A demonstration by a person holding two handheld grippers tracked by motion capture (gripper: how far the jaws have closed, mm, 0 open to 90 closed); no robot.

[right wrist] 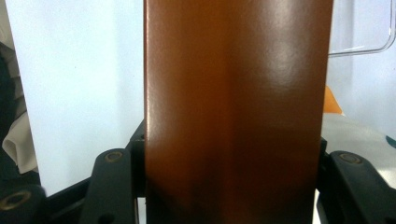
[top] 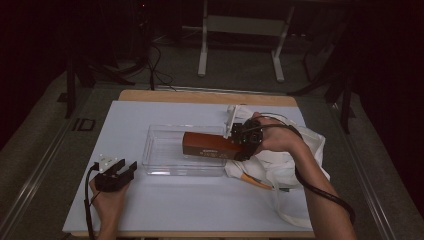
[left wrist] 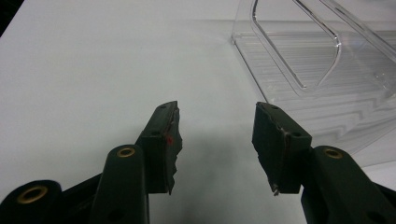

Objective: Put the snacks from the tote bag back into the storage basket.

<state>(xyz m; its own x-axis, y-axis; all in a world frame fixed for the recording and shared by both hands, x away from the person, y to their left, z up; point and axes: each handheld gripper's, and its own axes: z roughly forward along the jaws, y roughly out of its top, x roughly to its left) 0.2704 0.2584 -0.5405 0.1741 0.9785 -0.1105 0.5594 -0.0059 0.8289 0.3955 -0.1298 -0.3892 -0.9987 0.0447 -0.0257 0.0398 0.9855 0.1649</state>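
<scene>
Brown box pinched by right gripper over clear bin; left gripper spread.

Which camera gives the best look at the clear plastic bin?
The high view: the whole clear bin shows on the white tabletop. The left gripper view catches one corner; the right gripper view, a rim edge.

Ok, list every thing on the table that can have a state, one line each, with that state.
Long brown rectangular box: held at one end by the right gripper, lying across the tub's right end.
Clear plastic rectangular tub: upright, open-topped, no lid on it.
White cloth bag: slumped and crumpled on the table, an orange item poking out.
Left gripper: open, jaws apart, nothing between them.
Right gripper: shut on the box.
</scene>
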